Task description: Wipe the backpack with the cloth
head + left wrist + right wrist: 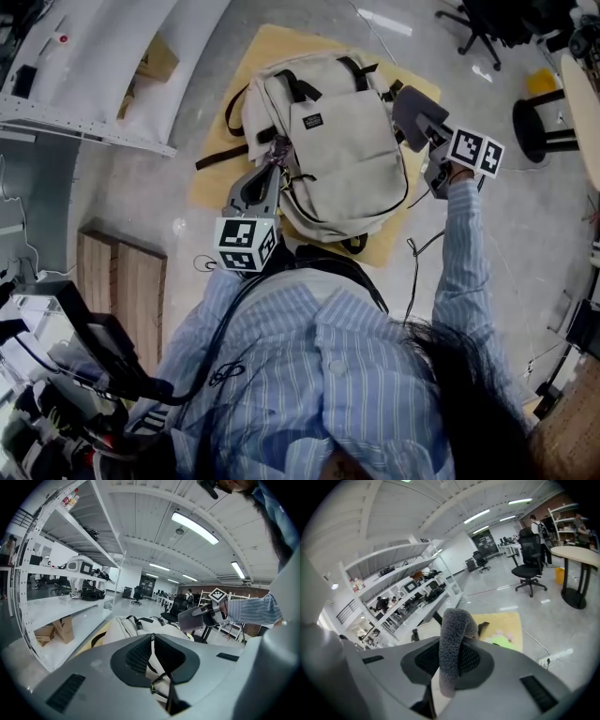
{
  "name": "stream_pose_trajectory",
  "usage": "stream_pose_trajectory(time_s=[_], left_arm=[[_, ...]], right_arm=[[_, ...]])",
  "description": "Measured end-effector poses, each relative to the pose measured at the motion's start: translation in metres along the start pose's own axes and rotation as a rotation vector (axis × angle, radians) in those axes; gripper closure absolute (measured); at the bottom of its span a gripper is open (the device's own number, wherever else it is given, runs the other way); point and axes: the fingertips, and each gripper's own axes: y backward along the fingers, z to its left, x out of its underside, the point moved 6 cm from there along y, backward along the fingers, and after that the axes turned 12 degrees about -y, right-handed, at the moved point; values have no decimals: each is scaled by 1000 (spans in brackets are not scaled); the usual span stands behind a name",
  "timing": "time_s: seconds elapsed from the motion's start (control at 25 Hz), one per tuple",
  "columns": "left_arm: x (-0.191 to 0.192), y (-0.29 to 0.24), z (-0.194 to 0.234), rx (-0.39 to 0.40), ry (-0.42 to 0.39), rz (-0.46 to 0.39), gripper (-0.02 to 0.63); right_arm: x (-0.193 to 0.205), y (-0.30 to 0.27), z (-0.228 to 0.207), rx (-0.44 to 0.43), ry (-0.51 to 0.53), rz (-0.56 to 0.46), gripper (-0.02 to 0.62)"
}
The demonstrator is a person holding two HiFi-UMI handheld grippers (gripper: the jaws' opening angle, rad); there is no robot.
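A beige backpack point(337, 159) with black straps lies flat on a yellow mat point(220, 183) on the floor. My left gripper point(275, 169) is at the backpack's left side by the zipper. Its jaws are shut on a thin beige strip of the backpack point(151, 641). My right gripper point(427, 120) hovers over the backpack's right top corner, shut on a grey fuzzy cloth point(412, 101). In the right gripper view the cloth point(452, 634) hangs folded between the jaws. From the left gripper view, the cloth point(192, 619) is held just beyond the backpack point(126, 625).
White shelving point(84, 103) runs along the left, with cardboard boxes beneath. A wooden pallet point(122, 286) sits near my left side. A black stool point(542, 127) and an office chair point(487, 28) stand at the right. A thin cable point(412, 258) trails on the floor.
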Motion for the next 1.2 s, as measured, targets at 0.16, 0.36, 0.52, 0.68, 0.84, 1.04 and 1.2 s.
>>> stream_pose_trajectory(time_s=[0.16,0.36,0.52,0.68,0.84,1.04,1.2], left_arm=[[0,-3,6,17,0,-2,584],[0,-3,20,26,9,-5,584],[1,-1,36,23,16,-7,584],[1,2,54,21,8,-15,584],[1,5,73,30,-37,-13,584],[-6,3,87,74,-79,-23,584],[-9,0,92,77,-58,-20,584]], right_arm=[[1,-14,79,-162,114,42,540],[24,-43,168,-314,246,142,540],[62,-77,223,-410,303,257,540],[103,-121,239,-395,310,360,540],[129,-151,235,-333,288,413,540],[133,-164,216,-275,242,415,540],[115,-160,200,-231,238,367,540]])
